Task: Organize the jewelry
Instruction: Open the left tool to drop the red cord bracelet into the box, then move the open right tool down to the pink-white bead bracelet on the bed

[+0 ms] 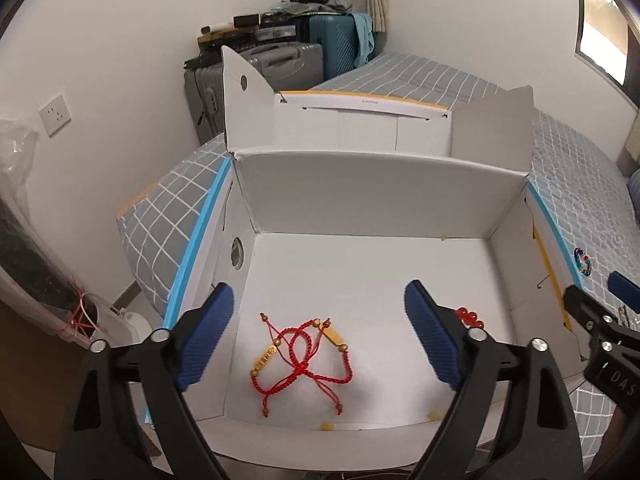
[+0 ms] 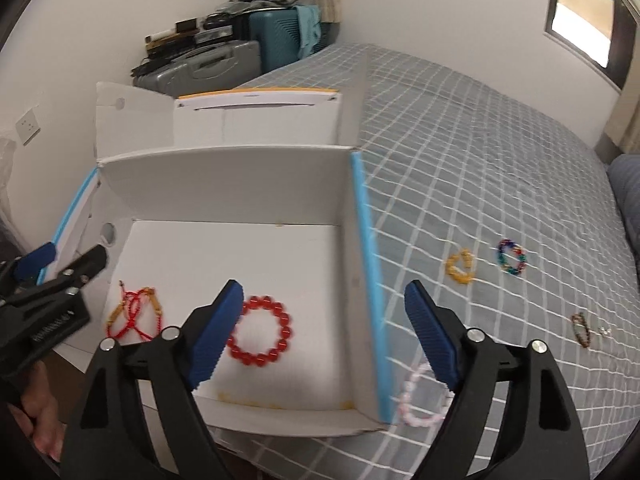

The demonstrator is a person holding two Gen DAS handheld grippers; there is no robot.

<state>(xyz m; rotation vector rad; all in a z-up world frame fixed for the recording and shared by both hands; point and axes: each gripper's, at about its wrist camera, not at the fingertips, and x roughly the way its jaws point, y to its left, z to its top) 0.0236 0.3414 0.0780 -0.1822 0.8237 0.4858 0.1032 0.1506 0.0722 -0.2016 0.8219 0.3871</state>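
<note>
Left wrist view: my left gripper point(image 1: 318, 338) is spread wide over the white box point(image 1: 360, 196), nothing between the pads. Red cord bracelets point(image 1: 302, 354) with gold bars lie tangled on the box floor, directly below the gap and clear of both fingers. A few beads of the red bead bracelet point(image 1: 470, 317) peek out behind the right-hand finger. My right gripper point(image 1: 592, 300) shows at the right edge, over the box's right wall.

Right wrist view: right gripper point(image 2: 324, 336) is also spread, empty, straddling the box's blue-edged right wall. The red bead bracelet sits flat on the box floor, partly behind the left-hand pad. Cord bracelets are at the floor's left side, near the left gripper.

On the grey checked bedspread point(image 2: 480, 140), outside the box: pink bead bracelet point(image 2: 420, 400) just beside the wall, partly hidden by the right-hand finger; yellow bracelet point(image 2: 460, 267) and multicolour bracelet point(image 2: 511, 257) farther out; brown bracelet point(image 2: 581, 329) near the right edge.
</note>
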